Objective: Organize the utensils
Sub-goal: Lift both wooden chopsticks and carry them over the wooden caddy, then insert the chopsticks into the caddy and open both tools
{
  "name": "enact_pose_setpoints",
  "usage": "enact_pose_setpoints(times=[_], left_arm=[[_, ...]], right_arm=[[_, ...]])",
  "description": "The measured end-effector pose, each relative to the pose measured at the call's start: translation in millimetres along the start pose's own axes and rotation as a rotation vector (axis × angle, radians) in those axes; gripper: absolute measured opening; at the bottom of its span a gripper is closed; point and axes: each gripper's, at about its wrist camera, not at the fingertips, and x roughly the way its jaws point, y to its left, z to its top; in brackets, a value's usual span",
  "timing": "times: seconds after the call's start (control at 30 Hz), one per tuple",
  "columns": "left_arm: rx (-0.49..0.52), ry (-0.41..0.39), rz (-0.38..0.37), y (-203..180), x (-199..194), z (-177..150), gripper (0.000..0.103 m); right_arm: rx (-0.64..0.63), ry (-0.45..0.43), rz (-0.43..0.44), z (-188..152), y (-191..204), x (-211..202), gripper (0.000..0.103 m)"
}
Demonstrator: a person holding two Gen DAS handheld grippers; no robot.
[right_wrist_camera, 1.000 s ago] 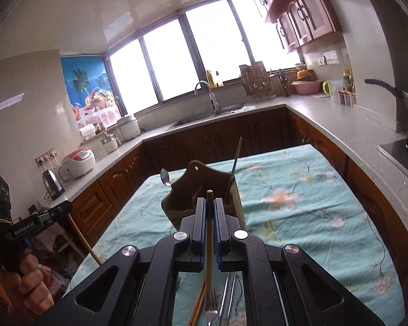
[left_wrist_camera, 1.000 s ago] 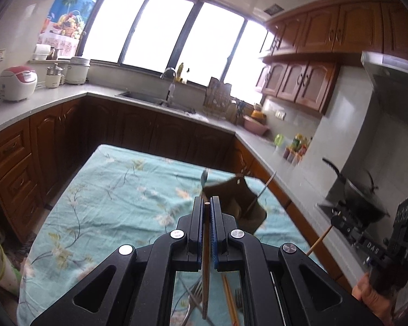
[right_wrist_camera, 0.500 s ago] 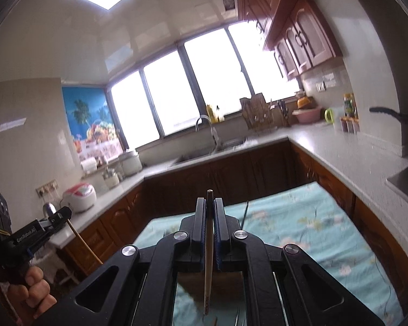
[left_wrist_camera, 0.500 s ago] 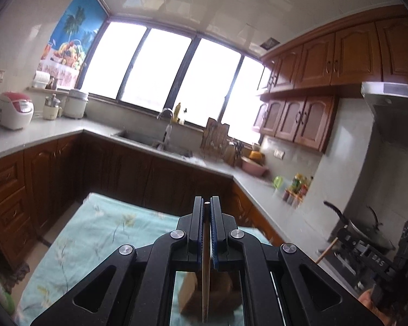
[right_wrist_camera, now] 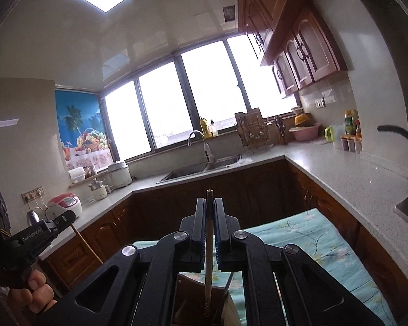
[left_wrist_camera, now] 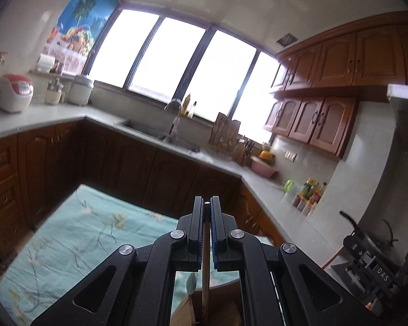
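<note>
chopsticks of pale wood, one (left_wrist_camera: 205, 269) clamped in the left gripper (left_wrist_camera: 206, 233) and one (right_wrist_camera: 209, 255) in the right gripper (right_wrist_camera: 209, 233), hang above the brown wooden holder (right_wrist_camera: 193, 293); tilted tips may catch its rim

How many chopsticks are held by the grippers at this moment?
2: one chopstick in the left gripper, one chopstick in the right gripper, both above the wooden holder.
</note>
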Motion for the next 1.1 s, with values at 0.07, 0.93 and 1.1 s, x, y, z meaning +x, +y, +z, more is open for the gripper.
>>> enact_pose_setpoints(times=[0.07, 0.93, 1.1], left_arm=[[-0.006, 0.024, 0.010, 2.9, 15.5, -10.9, 0.003], [0.040, 0.193, 0.027, 9.9, 55.0, 2.5, 0.013], [0.035, 0.192, 0.028, 9.7, 51.1, 1.0, 0.026]], right_arm=[[0.015, 0.023, -0.002, -9.4, -6.7, 8.7, 0.005], [0.114, 0.227, 0.026, -65.7, -34.4, 51.9, 0.011], [0.131, 0.229, 0.026, -66.1, -36.3, 48.4, 0.034]])
